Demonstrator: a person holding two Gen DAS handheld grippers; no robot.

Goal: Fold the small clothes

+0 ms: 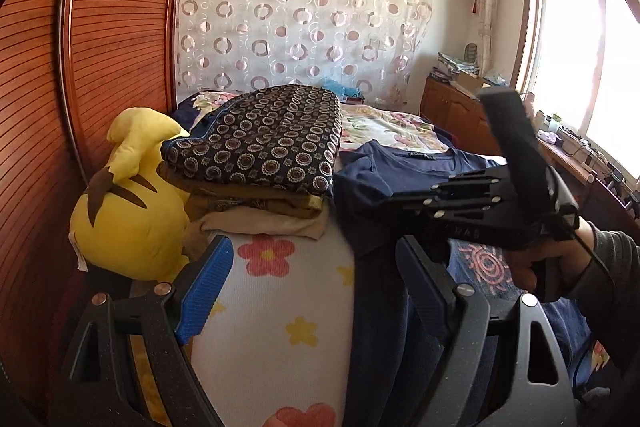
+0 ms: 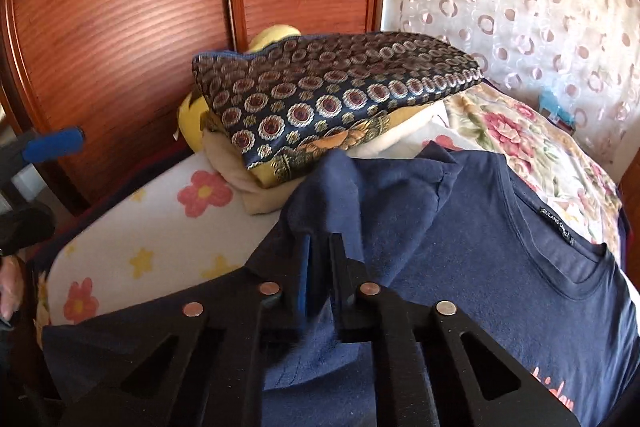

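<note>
Soft navy knit T-shirt [image 2: 460, 239], bunched sleeve in right gripper [image 2: 320, 247]

I find the left gripper [image 1: 312, 291] with its jaws spread wide, nothing between the blue pads [image 1: 204, 291]. My right gripper [image 2: 318, 267] has its jaws pinched nearly together on a raised fold of cloth. The right hand [image 1: 560, 259] grasps its handle.

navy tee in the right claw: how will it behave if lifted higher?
Likely floppy: the navy tee bunches into a soft peak where the right claw pinches it. Probably light, thin knit. Its body may drag across the floral sheet.
</note>
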